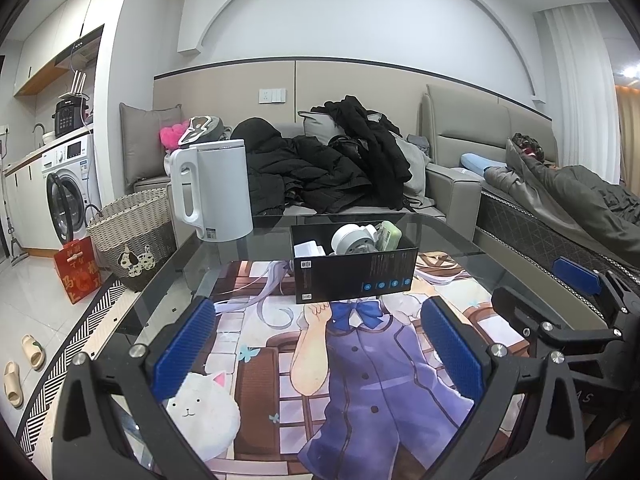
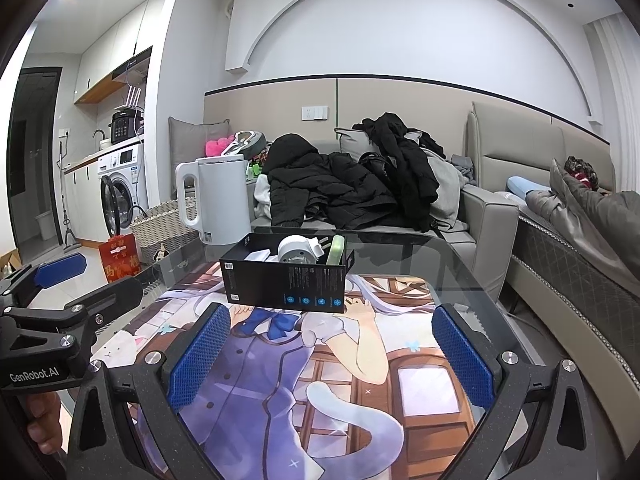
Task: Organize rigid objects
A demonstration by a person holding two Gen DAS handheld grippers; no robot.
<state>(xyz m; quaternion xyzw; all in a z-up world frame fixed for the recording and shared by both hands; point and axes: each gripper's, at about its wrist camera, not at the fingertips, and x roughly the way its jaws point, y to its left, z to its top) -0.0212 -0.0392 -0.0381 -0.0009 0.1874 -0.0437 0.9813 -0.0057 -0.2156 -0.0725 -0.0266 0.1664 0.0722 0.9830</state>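
The black box (image 1: 354, 270) sits on the glass worktop (image 1: 448, 236) straight ahead of both tongs, its long side running across their line of reach, with a white round gadget (image 1: 352, 240), a white plug (image 1: 308, 249) and a green case (image 1: 389, 235) inside. The left tongs (image 1: 318, 346) and right tongs (image 2: 332, 354) are spread and hold nothing. Both seem about equally near the box, the left more squarely facing it.

1. A glass-topped table (image 1: 460, 236) carries everything; its dark rim shows at the far edge.
2. A printed anime mat (image 1: 360, 380) lies flat across the near part of it.
3. An open black box (image 1: 356, 276) stands on the mat's far edge.
4. A white kettle (image 1: 216, 188) stands on bare glass, behind the box to its left.
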